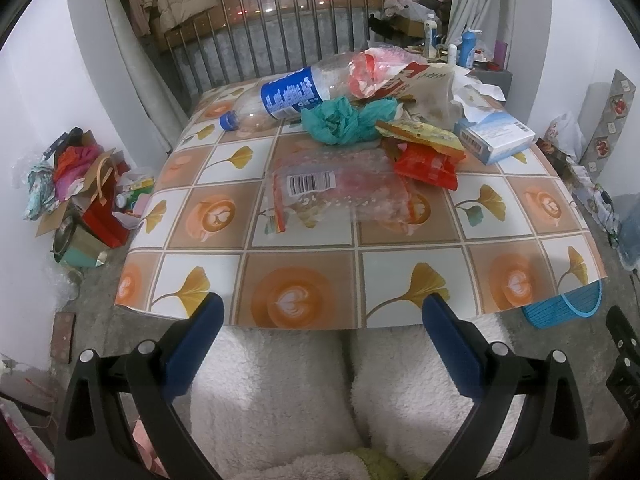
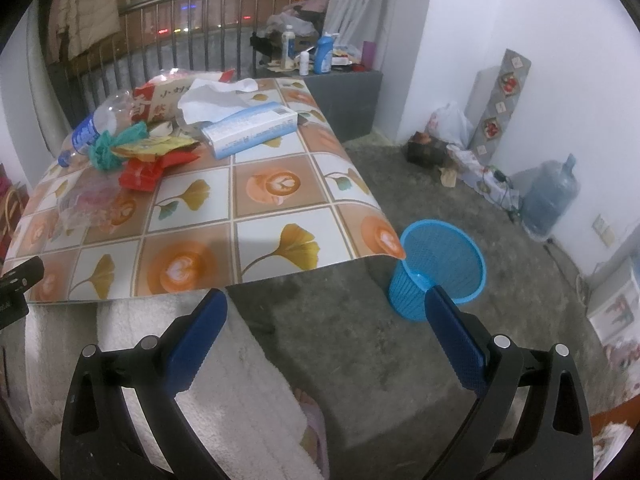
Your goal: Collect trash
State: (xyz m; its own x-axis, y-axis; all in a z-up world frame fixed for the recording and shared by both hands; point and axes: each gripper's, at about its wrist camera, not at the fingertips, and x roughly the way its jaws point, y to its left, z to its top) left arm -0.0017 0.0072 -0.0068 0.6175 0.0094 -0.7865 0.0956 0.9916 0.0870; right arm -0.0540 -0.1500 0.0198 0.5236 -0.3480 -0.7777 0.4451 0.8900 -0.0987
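Note:
A pile of trash lies on the far half of the patterned table (image 1: 312, 276): a clear bottle with a blue label (image 1: 288, 96), a crumpled teal bag (image 1: 344, 120), a red snack wrapper (image 1: 426, 166), a clear plastic bag with a barcode (image 1: 332, 192) and a blue-white tissue box (image 1: 496, 136). The same pile shows in the right wrist view, with the red wrapper (image 2: 148, 172) and tissue box (image 2: 252, 130). A blue mesh bin (image 2: 440, 268) stands on the floor by the table's right corner. My left gripper (image 1: 322, 316) and right gripper (image 2: 326, 312) are open, empty, in front of the table's near edge.
White fluffy fabric (image 1: 280, 392) lies below both grippers. Bags and boxes (image 1: 80, 196) are heaped on the floor to the left. A large water jug (image 2: 550, 196), a plastic bag (image 2: 448, 124) and clutter line the right wall. A metal railing (image 1: 280, 40) runs behind the table.

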